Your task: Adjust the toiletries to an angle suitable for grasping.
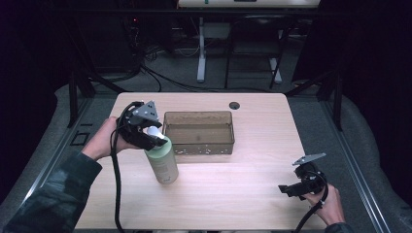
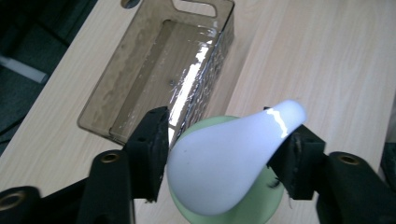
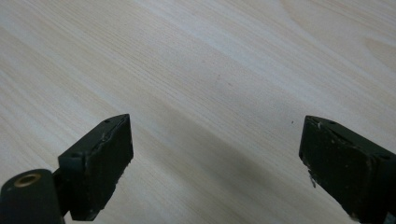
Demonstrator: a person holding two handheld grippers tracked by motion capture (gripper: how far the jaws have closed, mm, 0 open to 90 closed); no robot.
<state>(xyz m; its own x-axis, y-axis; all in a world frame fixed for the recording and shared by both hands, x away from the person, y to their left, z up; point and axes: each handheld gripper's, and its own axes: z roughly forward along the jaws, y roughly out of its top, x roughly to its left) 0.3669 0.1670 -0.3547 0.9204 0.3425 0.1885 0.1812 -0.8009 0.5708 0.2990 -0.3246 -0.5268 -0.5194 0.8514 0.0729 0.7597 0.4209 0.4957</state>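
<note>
Left of centre in the high view, the left gripper (image 1: 154, 137) has its two black jaws clamped on the white rounded cap (image 2: 229, 161) of a pale green plastic bottle (image 1: 163, 162), which stands upright on the light wooden table (image 1: 243, 189) just beside the near left corner of a translucent brown rectangular plastic bin (image 1: 199, 132). At the lower right of that view, the right gripper (image 1: 290, 189) hangs low over bare tabletop, well apart from the bottle, its jaws spread wide with nothing between them.
</note>
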